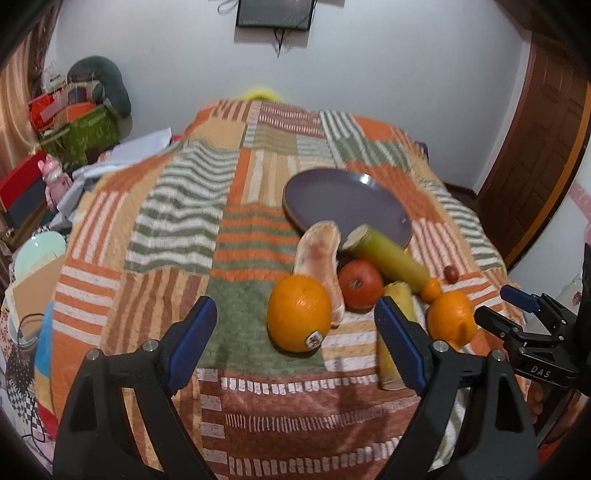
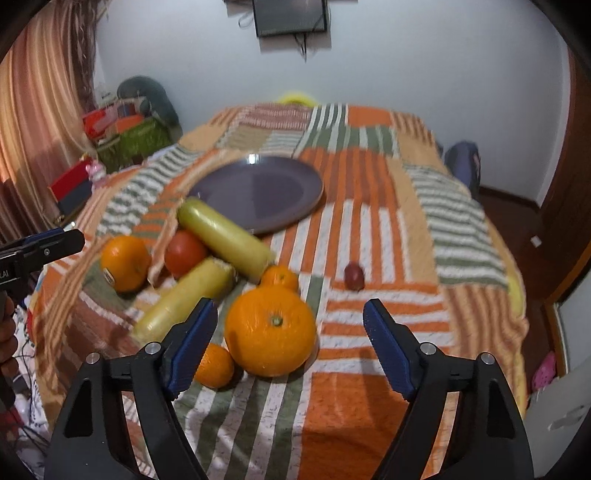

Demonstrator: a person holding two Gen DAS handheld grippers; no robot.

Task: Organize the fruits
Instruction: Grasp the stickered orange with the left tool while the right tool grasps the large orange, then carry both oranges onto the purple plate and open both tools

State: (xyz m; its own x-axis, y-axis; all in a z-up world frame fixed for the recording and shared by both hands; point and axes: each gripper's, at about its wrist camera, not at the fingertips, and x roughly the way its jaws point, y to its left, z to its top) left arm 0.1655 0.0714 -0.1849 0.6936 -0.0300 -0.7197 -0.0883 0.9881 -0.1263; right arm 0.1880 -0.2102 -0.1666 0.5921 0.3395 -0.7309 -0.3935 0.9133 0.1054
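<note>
A purple plate [image 1: 347,203] [image 2: 258,192] lies on the patterned bedspread, bare. In front of it sit a stickered orange [image 1: 298,314] [image 2: 125,263], a pale fruit wedge [image 1: 319,260], a red tomato [image 1: 360,283] [image 2: 184,252], two yellow-green fruit pieces [image 1: 388,260] [image 2: 225,240] [image 2: 184,299], a big orange [image 2: 269,332] [image 1: 451,317], two small oranges [image 2: 280,277] [image 2: 214,365] and a small dark red fruit [image 2: 354,275] [image 1: 450,273]. My left gripper [image 1: 295,343] is open, the stickered orange between its fingers. My right gripper [image 2: 288,339] is open around the big orange.
The bedspread [image 1: 177,221] covers a bed that drops off at the near and right edges. Boxes and clutter [image 1: 74,122] stand at the left by a curtain. A wooden door [image 1: 546,147] is at the right. A screen [image 2: 290,16] hangs on the far wall.
</note>
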